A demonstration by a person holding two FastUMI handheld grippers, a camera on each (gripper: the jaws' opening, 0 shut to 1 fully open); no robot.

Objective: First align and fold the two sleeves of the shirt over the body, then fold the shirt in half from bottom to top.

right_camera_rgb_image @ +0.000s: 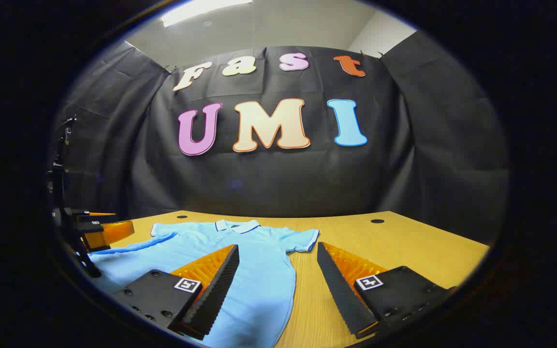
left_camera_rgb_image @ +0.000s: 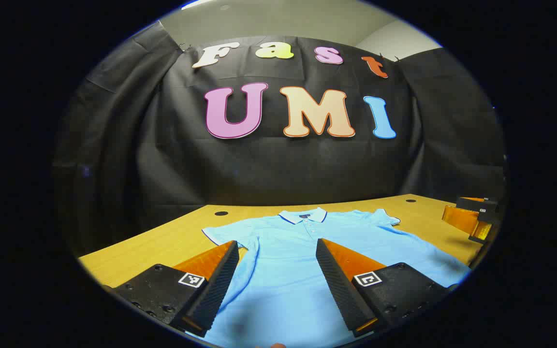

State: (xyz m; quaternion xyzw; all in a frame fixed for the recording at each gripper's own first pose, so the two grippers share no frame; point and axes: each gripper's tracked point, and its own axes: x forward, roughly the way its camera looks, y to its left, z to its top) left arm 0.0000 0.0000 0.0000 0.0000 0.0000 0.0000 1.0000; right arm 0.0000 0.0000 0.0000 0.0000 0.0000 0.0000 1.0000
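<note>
A light blue polo shirt (left_camera_rgb_image: 302, 261) lies flat and face up on the wooden table (left_camera_rgb_image: 162, 241), collar (left_camera_rgb_image: 302, 216) toward the far wall, both short sleeves spread out. My left gripper (left_camera_rgb_image: 278, 246) hovers open over the shirt's lower body, toward its left side, nothing between its fingers. In the right gripper view the same shirt (right_camera_rgb_image: 240, 256) lies left of centre, its right sleeve (right_camera_rgb_image: 302, 239) just ahead. My right gripper (right_camera_rgb_image: 278, 249) stands open above the shirt's right edge and the bare table (right_camera_rgb_image: 404, 241). The right gripper (left_camera_rgb_image: 474, 217) also appears far right in the left gripper view, and the left gripper (right_camera_rgb_image: 95, 227) at far left in the right gripper view.
Black cloth walls close the booth behind the table. Round cable holes (left_camera_rgb_image: 221, 213) (right_camera_rgb_image: 377, 221) sit near the table's far edge. Bare wood stretches to the shirt's right (right_camera_rgb_image: 428, 251) and left (left_camera_rgb_image: 128, 256). A dark stand (right_camera_rgb_image: 58, 183) rises at the left edge.
</note>
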